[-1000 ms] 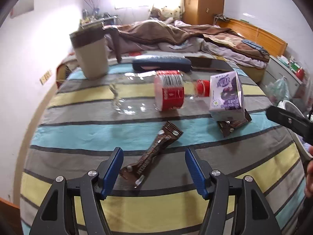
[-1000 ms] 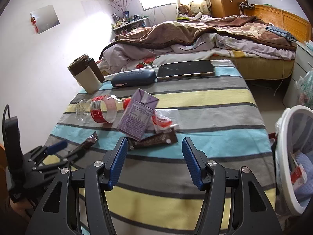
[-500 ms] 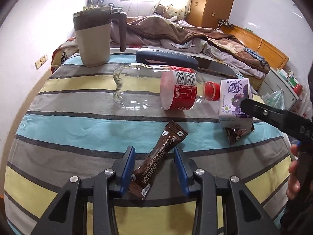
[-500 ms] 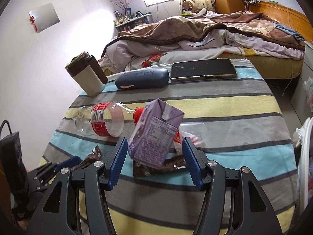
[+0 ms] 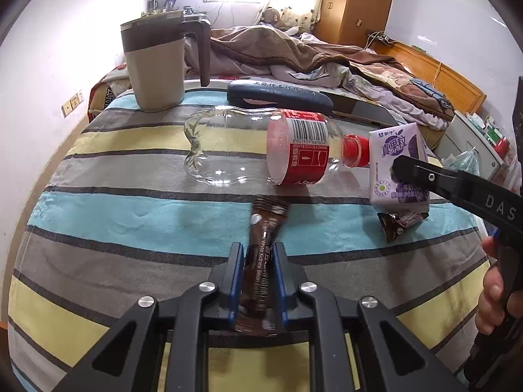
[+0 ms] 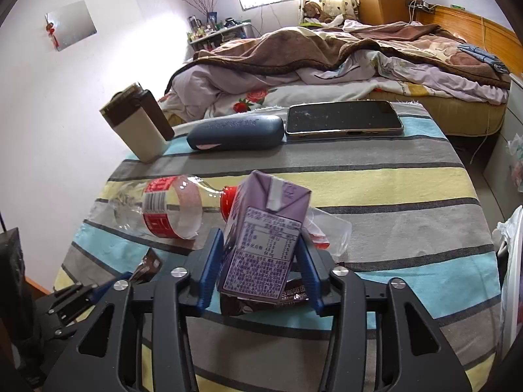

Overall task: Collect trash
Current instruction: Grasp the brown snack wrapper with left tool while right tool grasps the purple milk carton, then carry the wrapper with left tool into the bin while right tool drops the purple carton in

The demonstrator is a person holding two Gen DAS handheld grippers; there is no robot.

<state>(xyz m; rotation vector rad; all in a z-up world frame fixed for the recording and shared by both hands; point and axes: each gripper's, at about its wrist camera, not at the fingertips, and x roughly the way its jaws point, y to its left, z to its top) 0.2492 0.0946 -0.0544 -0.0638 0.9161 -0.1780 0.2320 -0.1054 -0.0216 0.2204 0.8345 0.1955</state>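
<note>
My left gripper point(image 5: 258, 251) is shut on a brown snack wrapper point(image 5: 266, 225) that lies flat on the striped tablecloth point(image 5: 114, 196). The jaws of my right gripper point(image 6: 258, 245) are closing, and both blue pads touch the sides of a tilted purple drink carton point(image 6: 271, 202). A second brown wrapper point(image 6: 261, 303) lies under the carton. An empty clear bottle point(image 5: 248, 150) with a red label and cap lies on its side just behind both. A crumpled clear plastic wrapper point(image 6: 330, 228) sits right of the carton.
A beige and brown mug point(image 5: 153, 65), a dark blue glasses case point(image 5: 278, 96) and a phone point(image 6: 343, 119) stand along the table's far side. A white-lined waste basket point(image 6: 511, 261) is at the right, off the table. An unmade bed lies beyond.
The left jaws closed onto the brown wrapper. My right gripper moved forward around the purple carton and its jaws narrowed onto it.
</note>
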